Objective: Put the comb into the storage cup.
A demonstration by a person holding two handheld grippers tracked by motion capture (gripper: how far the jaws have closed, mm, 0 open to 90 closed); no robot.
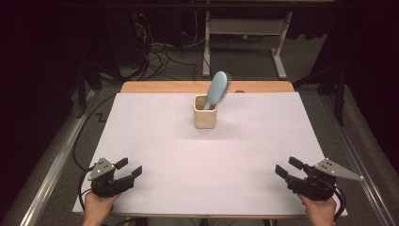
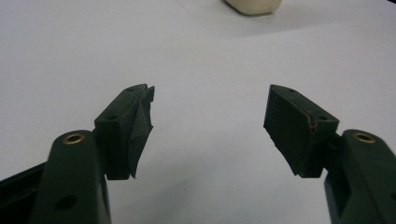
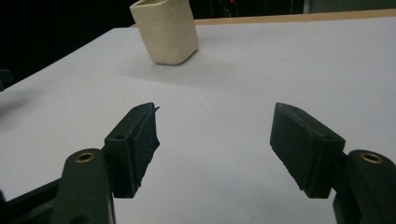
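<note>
Cream-coloured and squarish, the ceramic cup [image 1: 205,117] stands upright near the far middle of the white table sheet [image 1: 188,160], a light-blue plastic hairbrush [image 1: 218,88] leaning bristle-head up inside it. The left gripper [image 1: 129,168] and right gripper [image 1: 288,167] rest at the near corners, well apart from the cup, jaws spread and holding nothing.

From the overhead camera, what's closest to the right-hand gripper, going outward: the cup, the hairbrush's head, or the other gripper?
1. Beige cup, centre of the table.
2. Blue hairbrush head, above the cup, slightly farther back.
3. Left gripper, across at the near left corner.
</note>
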